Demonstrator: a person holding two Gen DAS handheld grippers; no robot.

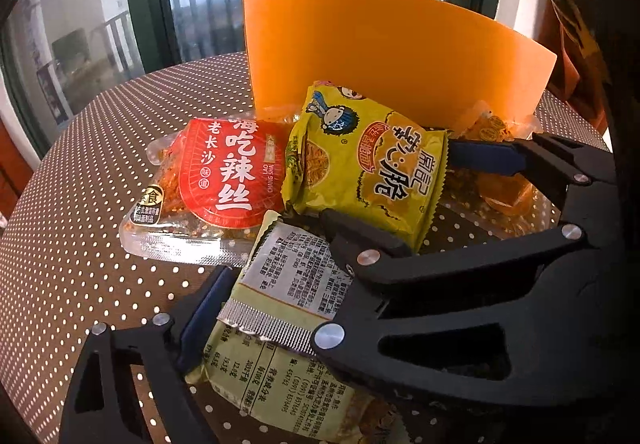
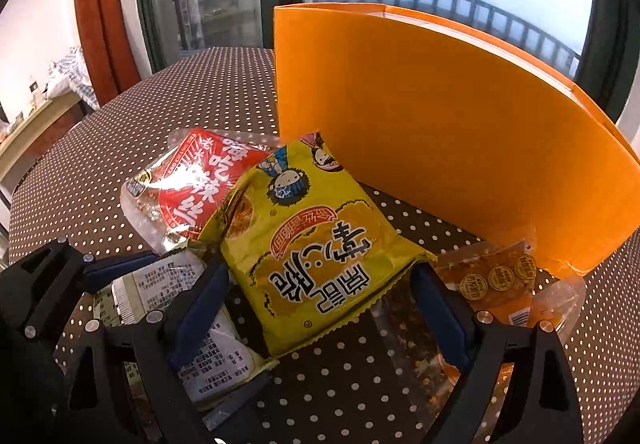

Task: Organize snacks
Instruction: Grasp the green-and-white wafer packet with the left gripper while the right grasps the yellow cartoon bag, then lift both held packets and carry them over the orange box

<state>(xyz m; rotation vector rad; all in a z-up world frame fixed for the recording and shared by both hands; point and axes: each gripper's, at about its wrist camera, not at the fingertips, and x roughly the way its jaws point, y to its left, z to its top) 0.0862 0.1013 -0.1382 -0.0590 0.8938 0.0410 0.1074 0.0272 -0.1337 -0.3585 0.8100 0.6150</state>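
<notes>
Snack packets lie heaped on the dotted table [image 2: 328, 384], all outside the orange box [image 2: 460, 132] standing beyond them. Left to right: red packet [image 2: 192, 180] farthest out, pale green packet [image 1: 276, 284] between the spread fingers of the left gripper [image 1: 264, 292], yellow packet [image 2: 316, 244] between the parted fingers of the right gripper [image 2: 320, 304], clear orange packet [image 2: 496, 284] outside its right finger.

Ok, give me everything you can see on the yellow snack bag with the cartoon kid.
The yellow snack bag is a glossy crinkled pouch with crimped, zigzag-cut ends, cartoon children near one end, big Chinese characters and a noodle picture. It looks sealed and puffy. It lies tilted on the dotted table before the orange box, overlapping the red packet. The right tool straddles its near end, open, fingers either side; contact is unclear.
</notes>
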